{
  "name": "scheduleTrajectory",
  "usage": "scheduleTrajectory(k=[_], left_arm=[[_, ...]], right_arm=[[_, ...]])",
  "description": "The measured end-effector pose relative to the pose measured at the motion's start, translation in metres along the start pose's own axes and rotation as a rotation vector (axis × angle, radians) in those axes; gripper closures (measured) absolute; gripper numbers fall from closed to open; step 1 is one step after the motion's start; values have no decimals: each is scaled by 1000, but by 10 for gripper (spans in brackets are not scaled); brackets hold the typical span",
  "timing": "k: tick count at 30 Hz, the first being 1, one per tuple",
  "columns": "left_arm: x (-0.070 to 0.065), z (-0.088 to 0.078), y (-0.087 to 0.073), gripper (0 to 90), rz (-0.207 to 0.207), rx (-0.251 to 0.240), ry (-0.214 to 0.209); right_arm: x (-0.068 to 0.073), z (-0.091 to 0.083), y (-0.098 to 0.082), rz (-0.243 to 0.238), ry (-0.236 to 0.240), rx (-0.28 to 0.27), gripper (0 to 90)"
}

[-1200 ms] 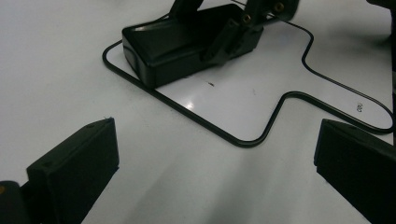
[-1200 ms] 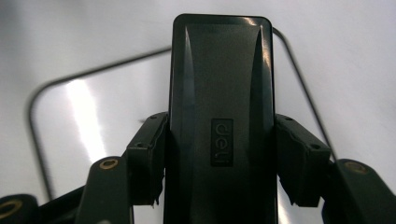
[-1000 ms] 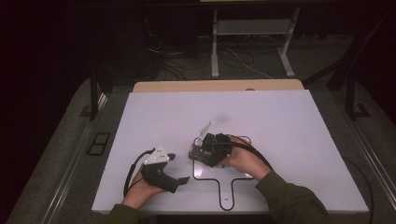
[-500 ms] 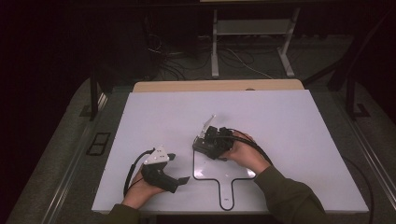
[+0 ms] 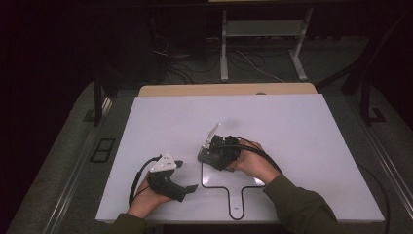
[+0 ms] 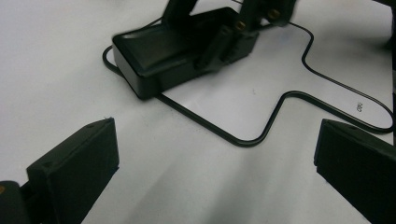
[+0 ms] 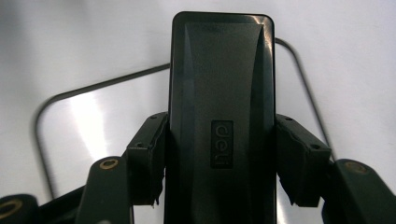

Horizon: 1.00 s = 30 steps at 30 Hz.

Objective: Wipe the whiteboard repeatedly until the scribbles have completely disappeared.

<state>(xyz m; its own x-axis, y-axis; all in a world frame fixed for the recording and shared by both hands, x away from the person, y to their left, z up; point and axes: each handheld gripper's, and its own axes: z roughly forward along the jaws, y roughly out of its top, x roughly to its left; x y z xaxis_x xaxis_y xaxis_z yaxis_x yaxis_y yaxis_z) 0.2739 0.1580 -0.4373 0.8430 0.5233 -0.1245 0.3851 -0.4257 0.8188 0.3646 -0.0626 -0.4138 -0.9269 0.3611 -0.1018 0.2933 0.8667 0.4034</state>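
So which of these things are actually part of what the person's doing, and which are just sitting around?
In use:
- black box, clamped in the right gripper
- paddle-shaped outline on the white board
- left gripper, open, resting near it

Just around:
- cables on the floor
- metal stand behind the table

The white table (image 5: 292,126) is bare across its far half and along its right side, so a gripper could pass freely there. Near the middle, the right gripper (image 5: 207,155) and the black case (image 7: 222,116) clamped between its jaws block the way, over the far left corner of the black outline (image 5: 214,185). The left gripper (image 5: 187,183), jaws spread wide, takes the near left. Between the two lies a strip of bare table.
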Motion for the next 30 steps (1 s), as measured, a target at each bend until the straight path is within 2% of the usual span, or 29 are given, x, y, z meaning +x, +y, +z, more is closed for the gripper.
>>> scheduleTrajectory(k=[5, 8, 11, 16, 19, 23, 26, 30], left_arm=[[0, 0, 0, 0, 0, -1, 1], [0, 0, 0, 0, -1, -2, 0], [0, 0, 0, 0, -3, -4, -1], [-1, 0, 0, 0, -4, -4, 0], [-1, 0, 0, 0, -4, -4, 1], [0, 0, 0, 0, -5, -5, 1], [0, 0, 0, 0, -5, -3, 2], [0, 0, 0, 0, -1, -1, 0]], right_arm=[[-9, 2, 2, 24, -11, 5, 389], [-6, 2, 2, 12, -21, 7, 388], [1, 1, 2, -6, -3, 5, 388], [7, -1, -2, 8, 29, -14, 388], [2, -1, -6, 25, 39, -30, 388], [-4, -2, -10, 60, 27, -28, 388], [-11, -3, -15, 62, 17, -32, 388], [-16, -4, -22, 89, 35, -48, 388]])
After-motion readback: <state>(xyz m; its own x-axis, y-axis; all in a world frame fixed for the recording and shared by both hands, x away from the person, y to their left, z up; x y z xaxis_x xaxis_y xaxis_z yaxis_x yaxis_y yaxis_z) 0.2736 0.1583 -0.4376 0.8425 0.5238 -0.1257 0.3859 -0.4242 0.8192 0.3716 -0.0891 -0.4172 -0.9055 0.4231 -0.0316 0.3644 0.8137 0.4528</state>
